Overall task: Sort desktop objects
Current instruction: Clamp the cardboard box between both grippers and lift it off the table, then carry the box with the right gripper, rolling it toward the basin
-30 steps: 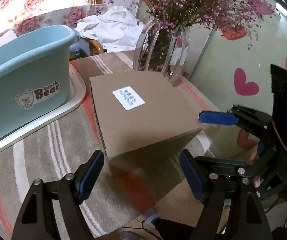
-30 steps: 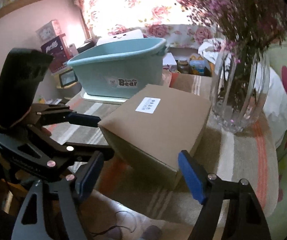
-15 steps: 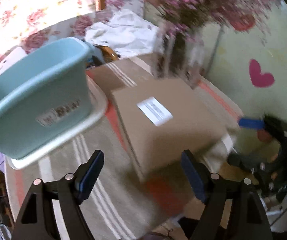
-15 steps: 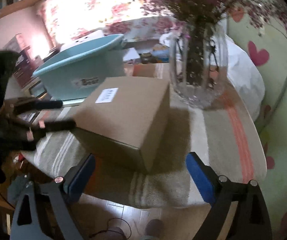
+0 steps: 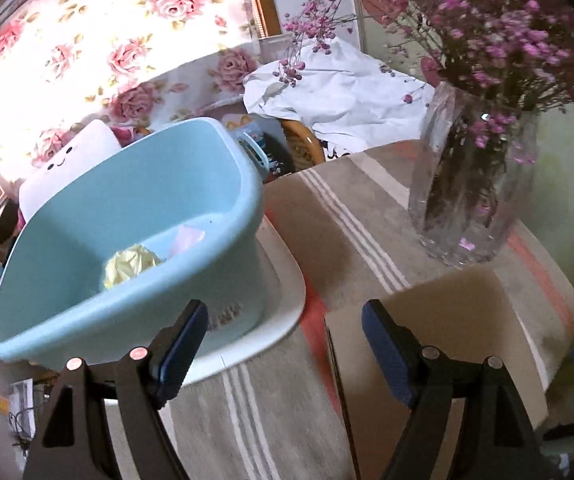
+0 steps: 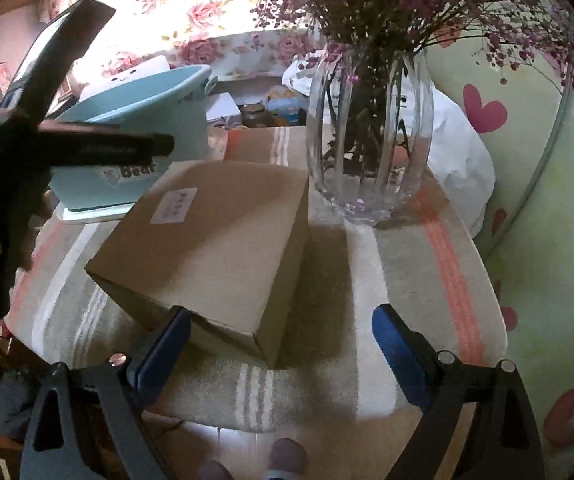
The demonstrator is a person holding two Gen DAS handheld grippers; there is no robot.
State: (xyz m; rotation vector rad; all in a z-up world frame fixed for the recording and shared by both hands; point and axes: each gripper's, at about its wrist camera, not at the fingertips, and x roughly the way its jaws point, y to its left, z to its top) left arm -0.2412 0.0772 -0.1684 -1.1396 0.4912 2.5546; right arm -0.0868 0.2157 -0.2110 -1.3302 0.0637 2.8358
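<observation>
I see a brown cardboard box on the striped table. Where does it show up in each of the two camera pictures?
Left wrist view: the cardboard box sits at lower right, partly behind the right finger, cut off below.
Right wrist view: the cardboard box lies in the middle, whole top and white label showing.
Shared landmark: the glass vase of purple flowers stands just behind the box in both.

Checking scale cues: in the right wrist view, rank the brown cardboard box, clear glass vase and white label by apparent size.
1. Brown cardboard box, though nearest the camera.
2. Clear glass vase.
3. White label on the box top.
</observation>
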